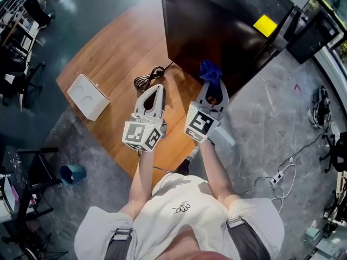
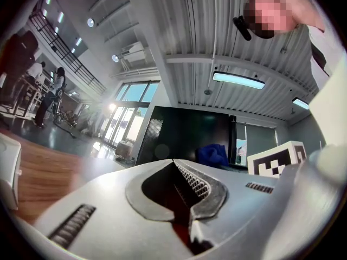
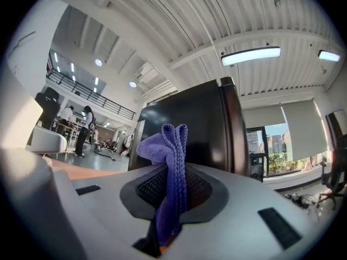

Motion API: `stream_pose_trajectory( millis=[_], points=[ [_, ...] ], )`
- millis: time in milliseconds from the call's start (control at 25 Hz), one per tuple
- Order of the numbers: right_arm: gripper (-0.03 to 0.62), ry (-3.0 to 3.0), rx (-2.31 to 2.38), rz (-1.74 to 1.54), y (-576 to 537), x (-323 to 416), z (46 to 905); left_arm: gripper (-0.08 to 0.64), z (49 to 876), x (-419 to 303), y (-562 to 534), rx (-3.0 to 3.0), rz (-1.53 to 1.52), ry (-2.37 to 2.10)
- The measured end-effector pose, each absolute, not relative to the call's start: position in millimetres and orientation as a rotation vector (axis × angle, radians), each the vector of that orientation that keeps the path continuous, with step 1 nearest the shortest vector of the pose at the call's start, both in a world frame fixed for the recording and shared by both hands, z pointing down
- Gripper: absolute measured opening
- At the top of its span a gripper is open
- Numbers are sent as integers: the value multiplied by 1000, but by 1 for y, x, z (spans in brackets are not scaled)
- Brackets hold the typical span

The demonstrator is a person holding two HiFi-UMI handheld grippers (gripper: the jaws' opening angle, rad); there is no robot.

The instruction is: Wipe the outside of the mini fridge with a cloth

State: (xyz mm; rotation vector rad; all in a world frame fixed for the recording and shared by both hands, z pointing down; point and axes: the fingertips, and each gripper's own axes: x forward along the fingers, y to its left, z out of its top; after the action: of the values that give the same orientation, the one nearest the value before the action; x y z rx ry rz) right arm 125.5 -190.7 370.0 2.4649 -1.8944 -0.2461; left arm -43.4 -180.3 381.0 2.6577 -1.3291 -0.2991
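Beside the black mini fridge [image 1: 217, 31], the right gripper [image 1: 214, 89] pinches a soft, limp blue cloth [image 1: 210, 70] by its bunched fold, while the left gripper [image 1: 156, 91] is pressed together, empty.

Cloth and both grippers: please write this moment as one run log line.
left gripper: shut, empty | right gripper: shut on cloth | cloth: by mini fridge, contact unclear

Head view: set high, facing steeply down over the table [image 1: 116, 53] and the person's torso [image 1: 181, 210]. Left gripper view: low behind its jaws, tilted upward, facing the mini fridge [image 2: 184, 134] from some way off. Right gripper view: same heading, nearer, so the fridge looms larger. All three share the fridge and the blue cloth [image 3: 171, 167].
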Motion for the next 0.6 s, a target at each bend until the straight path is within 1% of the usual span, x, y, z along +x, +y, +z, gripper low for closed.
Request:
stream_pose_trajectory(
  millis=[320, 600],
  points=[
    [61, -2040, 2348, -163, -277, 59, 410, 5, 418, -81, -195, 2625, -319, -1413],
    [63, -2082, 2277, -192, -375, 11, 434, 5, 459, -103, -229, 2509, -302, -1489]
  ],
)
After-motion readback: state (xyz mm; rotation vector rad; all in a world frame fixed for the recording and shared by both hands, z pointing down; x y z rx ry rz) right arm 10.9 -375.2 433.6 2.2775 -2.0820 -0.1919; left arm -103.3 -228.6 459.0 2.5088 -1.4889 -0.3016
